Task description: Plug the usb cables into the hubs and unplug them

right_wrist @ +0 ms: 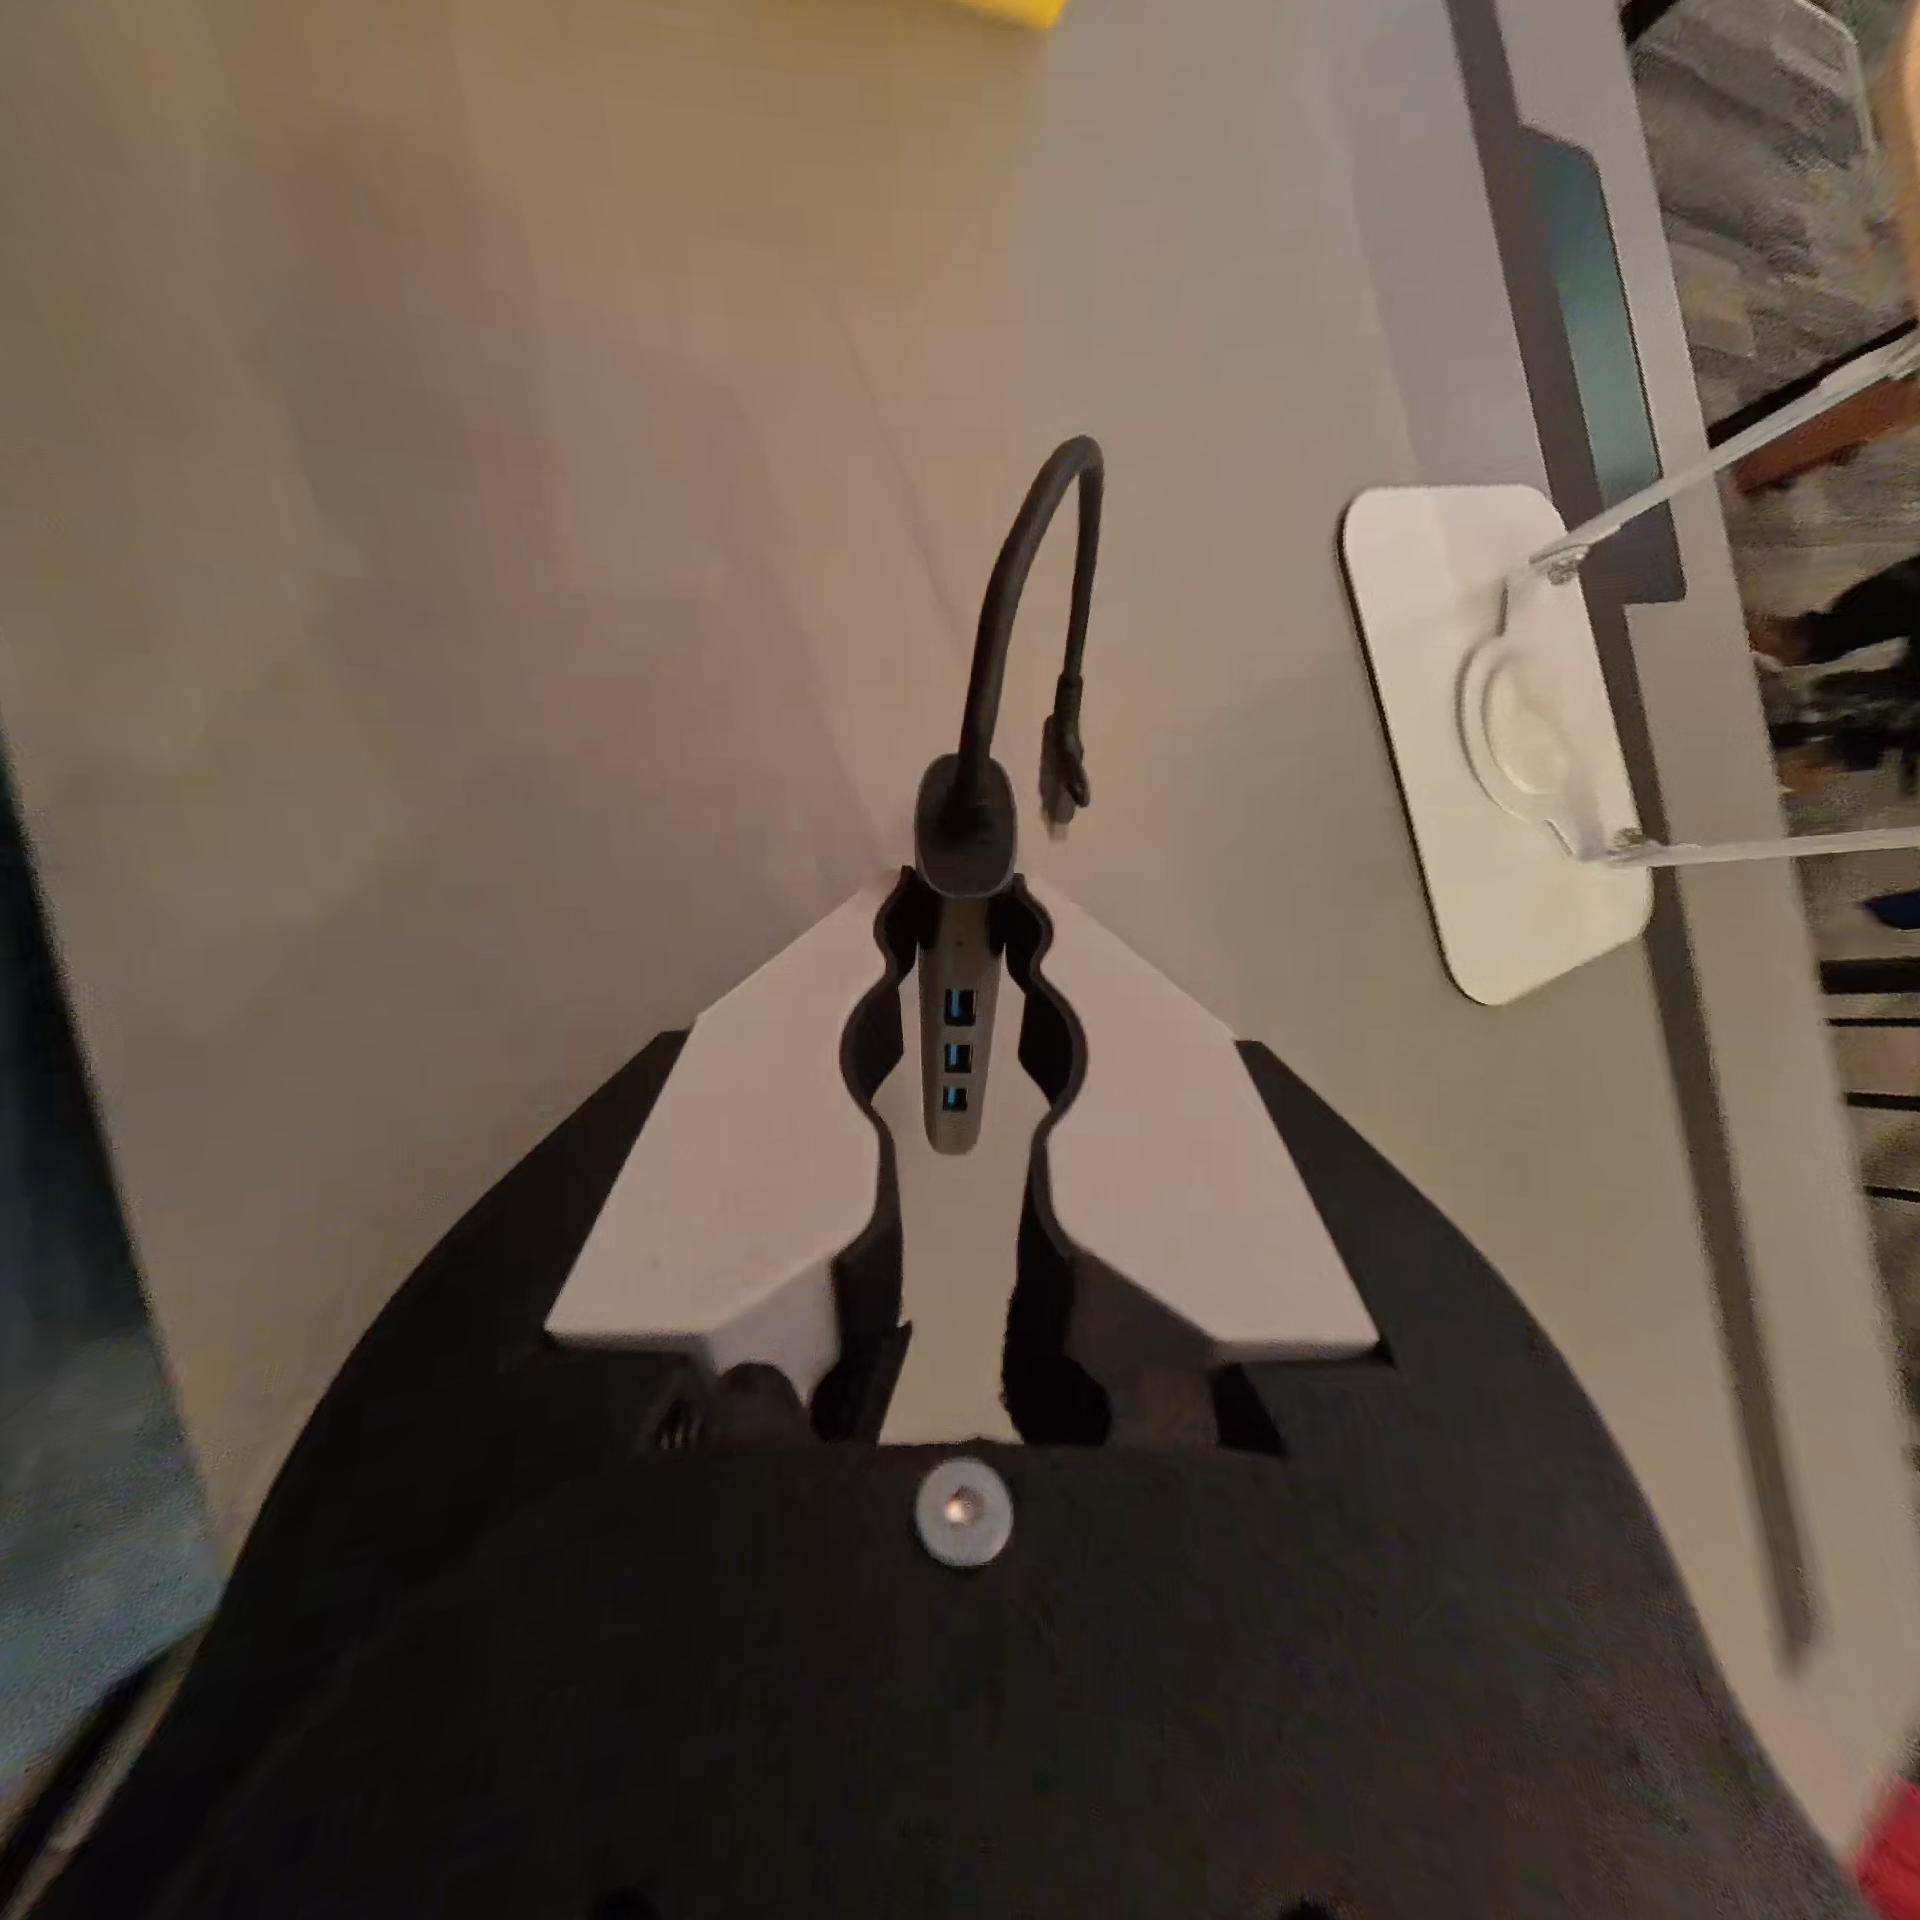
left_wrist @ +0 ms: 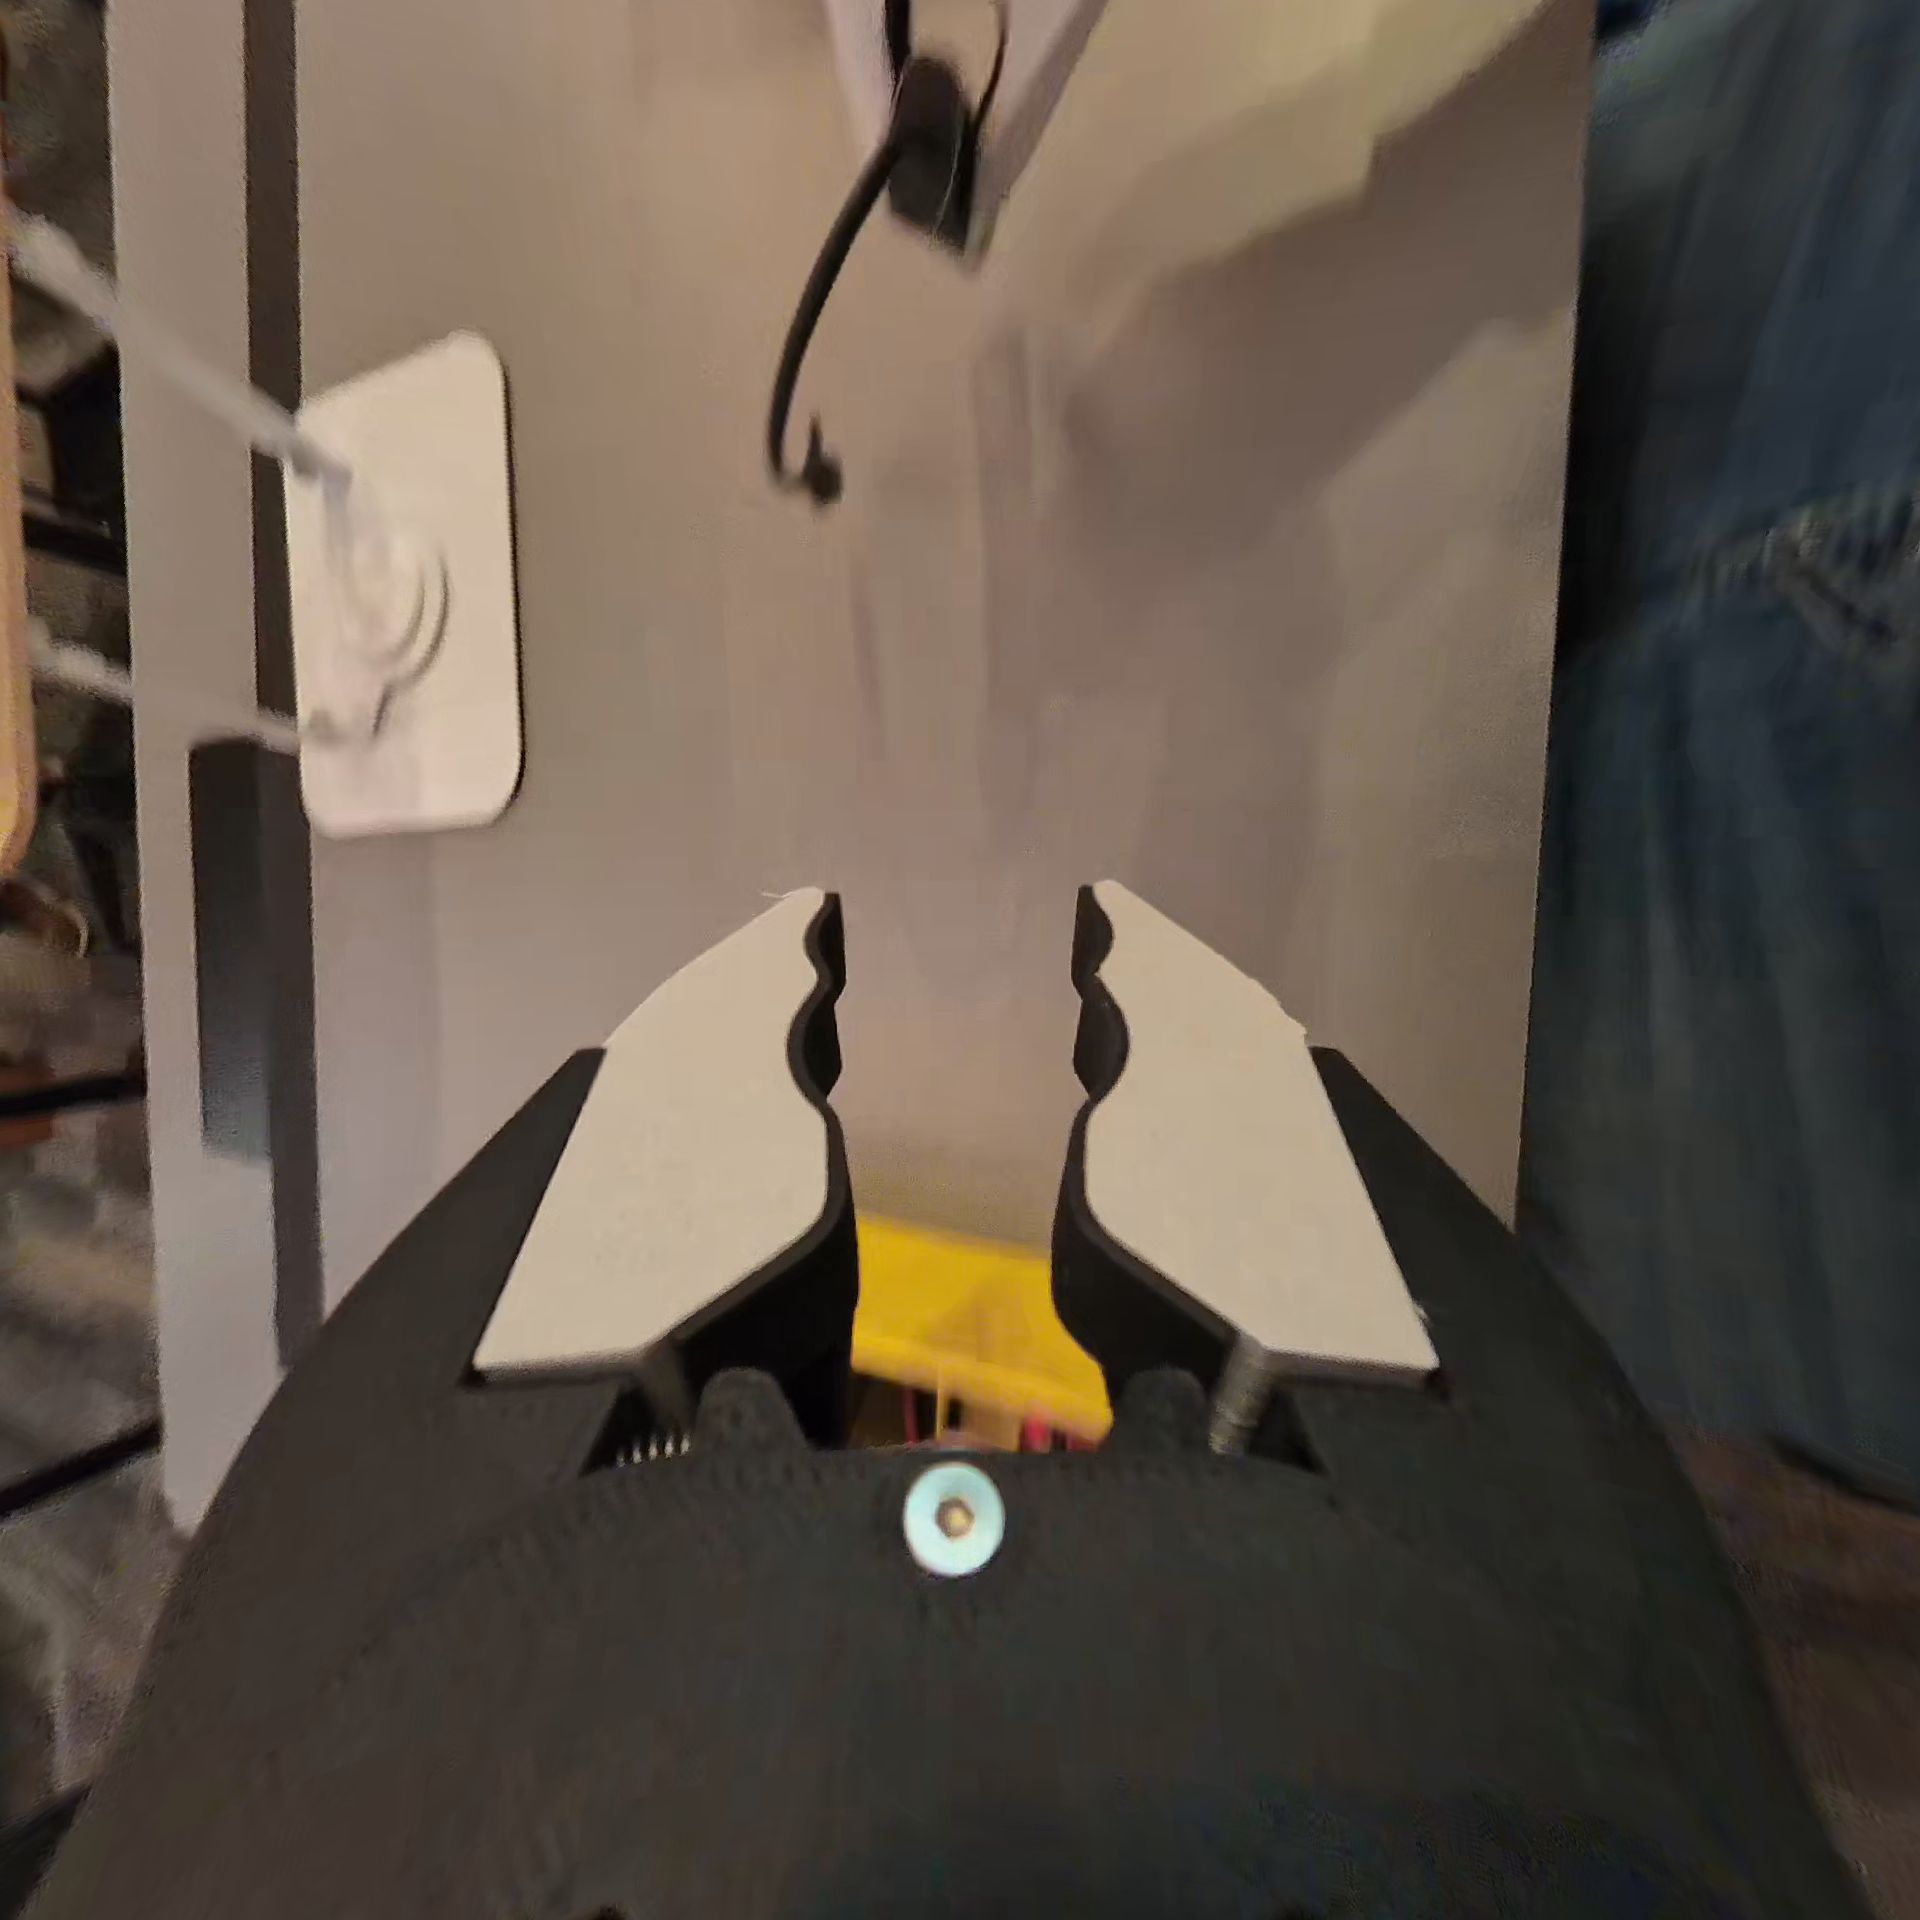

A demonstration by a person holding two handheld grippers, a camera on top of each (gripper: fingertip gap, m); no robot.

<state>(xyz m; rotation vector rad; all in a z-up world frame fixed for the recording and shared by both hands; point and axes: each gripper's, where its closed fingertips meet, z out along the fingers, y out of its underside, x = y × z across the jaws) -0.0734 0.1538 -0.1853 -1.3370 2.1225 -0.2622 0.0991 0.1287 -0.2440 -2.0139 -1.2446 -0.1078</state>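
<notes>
No USB cable is seen plugged into a hub, so the plugging, and the unplugging after it, are judged to be still ahead. The left gripper [left_wrist: 958,906] is held with its jaws parted and nothing between them, above the grey table [left_wrist: 675,260]; a yellow object [left_wrist: 971,1299] shows beneath it. The grey USB hub [right_wrist: 961,1023] is clamped between the tips of the right gripper [right_wrist: 964,894], its three blue ports [right_wrist: 958,1049] empty, its black lead [right_wrist: 1013,623] curling free, with a white stand base [right_wrist: 1413,748] to the right.
</notes>
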